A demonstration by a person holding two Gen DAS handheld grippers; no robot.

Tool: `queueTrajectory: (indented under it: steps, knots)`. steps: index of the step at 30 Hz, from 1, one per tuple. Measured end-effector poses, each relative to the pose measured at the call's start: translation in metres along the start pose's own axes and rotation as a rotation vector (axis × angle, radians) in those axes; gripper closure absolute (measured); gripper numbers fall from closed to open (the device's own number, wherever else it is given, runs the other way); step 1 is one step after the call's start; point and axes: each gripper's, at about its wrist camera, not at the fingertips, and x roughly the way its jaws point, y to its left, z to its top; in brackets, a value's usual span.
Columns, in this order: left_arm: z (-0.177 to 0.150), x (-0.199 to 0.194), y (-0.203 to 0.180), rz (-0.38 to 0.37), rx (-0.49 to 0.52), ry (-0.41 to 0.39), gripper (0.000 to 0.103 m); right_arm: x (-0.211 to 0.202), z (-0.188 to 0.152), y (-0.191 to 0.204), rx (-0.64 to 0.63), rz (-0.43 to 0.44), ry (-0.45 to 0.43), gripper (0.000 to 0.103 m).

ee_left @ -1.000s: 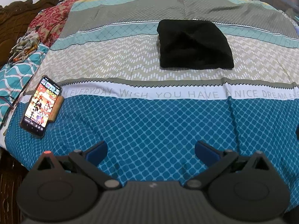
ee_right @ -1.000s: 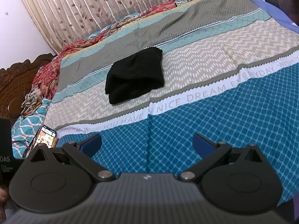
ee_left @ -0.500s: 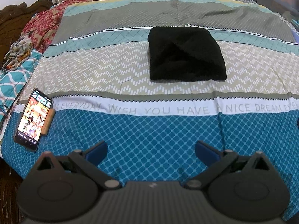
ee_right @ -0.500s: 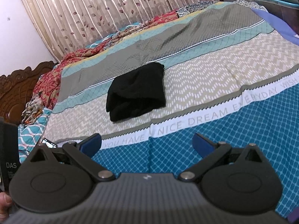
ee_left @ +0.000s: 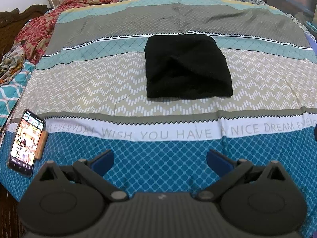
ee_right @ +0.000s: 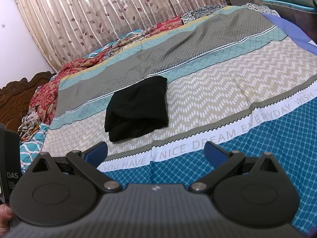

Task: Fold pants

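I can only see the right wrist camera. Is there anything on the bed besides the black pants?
Observer: Yes. A phone with its screen lit lies near the left edge of the bedspread, well to the left of the pants.
Child: What is my other gripper doing?
Observer: The left hand-held gripper is open and empty, above the blue checked band and well short of the pants.
Child: Does the front of the pants look neat from there?
Observer: The left wrist view faces it squarely: the near edge runs straight across, and a crease dips through the middle of the bundle.
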Motion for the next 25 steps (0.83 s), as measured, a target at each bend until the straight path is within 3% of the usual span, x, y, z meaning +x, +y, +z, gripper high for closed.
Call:
queueTrajectory:
  steps: [18,25]
  knots:
    - [0.016,0.02,-0.008,-0.001,0.008,0.006,0.0,0.022,0.013,-0.007,0.004,-0.012,0.023,0.0]
    - [0.021,0.021,-0.014,-0.03,0.032,-0.027,0.0,0.028,0.015,-0.005,-0.018,-0.007,0.014,0.0]
